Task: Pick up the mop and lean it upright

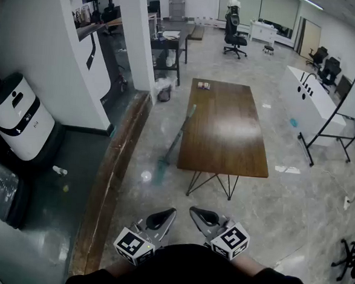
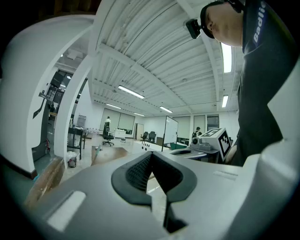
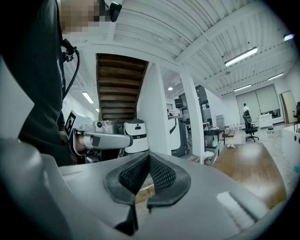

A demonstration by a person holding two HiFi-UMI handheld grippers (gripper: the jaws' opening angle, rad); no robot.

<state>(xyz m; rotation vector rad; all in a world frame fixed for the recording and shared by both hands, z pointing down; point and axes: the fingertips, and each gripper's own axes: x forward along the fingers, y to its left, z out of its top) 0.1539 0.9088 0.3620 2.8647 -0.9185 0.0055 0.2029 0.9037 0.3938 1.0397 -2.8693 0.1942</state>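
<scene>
The mop [image 1: 176,141] has a long pale-green handle that leans against the left edge of the wooden table [image 1: 226,133]. Its teal head [image 1: 161,171] rests on the floor. The mop is several steps ahead of me. My left gripper [image 1: 167,215] and right gripper [image 1: 197,214] are held close to my body at the bottom of the head view, side by side. Both are shut with nothing between the pads. In the left gripper view the handle [image 2: 97,152] shows small and far off. From the right gripper view it appears as a thin line [image 3: 216,149] beside the table.
A white pillar [image 1: 139,38] and a raised wooden floor strip [image 1: 111,176] run along the left. A white robot unit [image 1: 18,118] stands at the far left. A whiteboard on a stand [image 1: 350,102] and a white counter [image 1: 308,96] are at the right. Office chairs [image 1: 235,33] stand at the back.
</scene>
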